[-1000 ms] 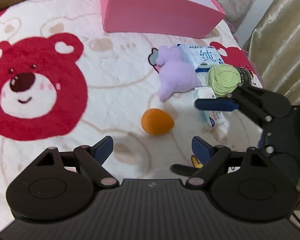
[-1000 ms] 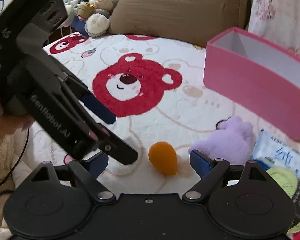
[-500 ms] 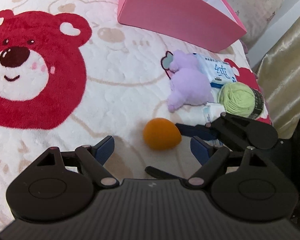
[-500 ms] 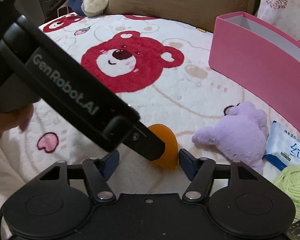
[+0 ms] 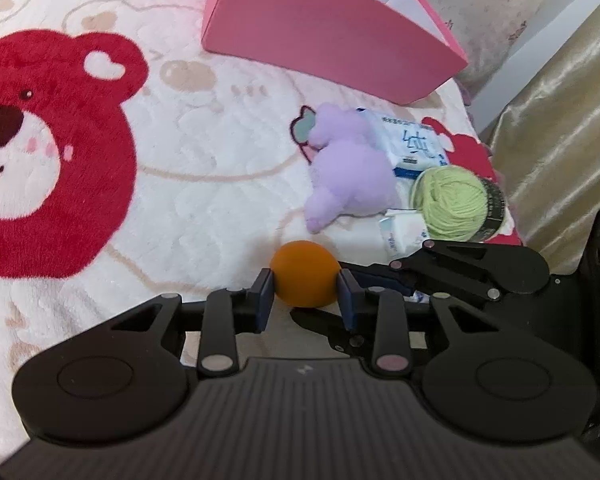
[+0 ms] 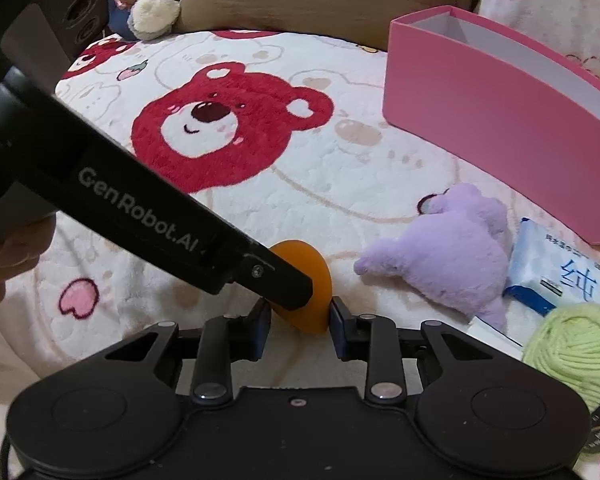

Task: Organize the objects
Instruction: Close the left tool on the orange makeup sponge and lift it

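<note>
While both claws squeeze the same orange egg-shaped sponge, the job is to lift it cleanly off the bed and get it to the pink box.

The left claw has just been closing, and its blue pads now press the sponge from both sides. The right claw has just been closing too, and it pinches the same sponge from another side. So neither claw is spread; both are pinching one small, squishy thing.

The sponge sits on the bear blanket, low in the middle of the left view. From the sponge, the purple plush toy lies at about 1 o'clock, near but not touching. The green yarn ball is at about 2 o'clock, with a white wipes pack behind the toy. The pink box stands open at 12 o'clock, well apart from the sponge.

To do this well, I think one claw should let go, because two claws on one little sponge can tug it apart or bump each other. Squeeze softly, since it looks like it would squash and pop out. Lift straight up first, then go toward 12 o'clock, passing above the plush toy so it does not get dragged. Let go only once the sponge is inside the box walls.
</note>
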### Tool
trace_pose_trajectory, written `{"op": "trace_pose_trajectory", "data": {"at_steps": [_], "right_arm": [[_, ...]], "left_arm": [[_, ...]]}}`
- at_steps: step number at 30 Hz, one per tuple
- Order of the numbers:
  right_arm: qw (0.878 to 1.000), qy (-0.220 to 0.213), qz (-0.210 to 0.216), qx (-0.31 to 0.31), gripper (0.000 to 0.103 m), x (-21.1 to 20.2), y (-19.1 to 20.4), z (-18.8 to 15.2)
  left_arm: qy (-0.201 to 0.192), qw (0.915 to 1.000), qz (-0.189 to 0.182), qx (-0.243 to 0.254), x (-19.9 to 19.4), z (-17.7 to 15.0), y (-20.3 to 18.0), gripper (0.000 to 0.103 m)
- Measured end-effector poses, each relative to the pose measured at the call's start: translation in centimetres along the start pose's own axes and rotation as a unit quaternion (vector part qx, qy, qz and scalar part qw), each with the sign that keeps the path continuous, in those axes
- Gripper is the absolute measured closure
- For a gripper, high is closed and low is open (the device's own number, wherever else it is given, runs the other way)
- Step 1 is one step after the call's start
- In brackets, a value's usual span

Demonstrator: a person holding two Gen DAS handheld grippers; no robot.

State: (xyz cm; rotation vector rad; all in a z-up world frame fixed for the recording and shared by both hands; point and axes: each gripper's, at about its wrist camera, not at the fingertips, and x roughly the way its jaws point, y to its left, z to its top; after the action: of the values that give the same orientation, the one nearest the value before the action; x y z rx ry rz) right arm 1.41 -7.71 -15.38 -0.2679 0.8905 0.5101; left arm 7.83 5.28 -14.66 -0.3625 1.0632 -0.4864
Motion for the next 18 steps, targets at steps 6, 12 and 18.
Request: {"op": "trace_pose_trajectory", "data": {"at_steps": [6,12,18], "right_arm": [[1.000,0.015,0.001,0.022,0.067,-1.7,0.1,1.1],[0.999,0.014,0.011,0.040,0.067,-4.2,-0.1,2.8],[1.000,-0.007,0.007,0.024,0.067,-7.3,-0.5,5.1]], "left_arm": [[0.014,0.9997,-0.011,0.019,-1.6,0.7,-1.3,0.071],[0.016,0.9994,-0.025,0.020,-3.9,1.7,-2.0,0.070],[0.013,0.9988,-0.041,0.025,-6.8,4.0,-3.5,0.070]]}}
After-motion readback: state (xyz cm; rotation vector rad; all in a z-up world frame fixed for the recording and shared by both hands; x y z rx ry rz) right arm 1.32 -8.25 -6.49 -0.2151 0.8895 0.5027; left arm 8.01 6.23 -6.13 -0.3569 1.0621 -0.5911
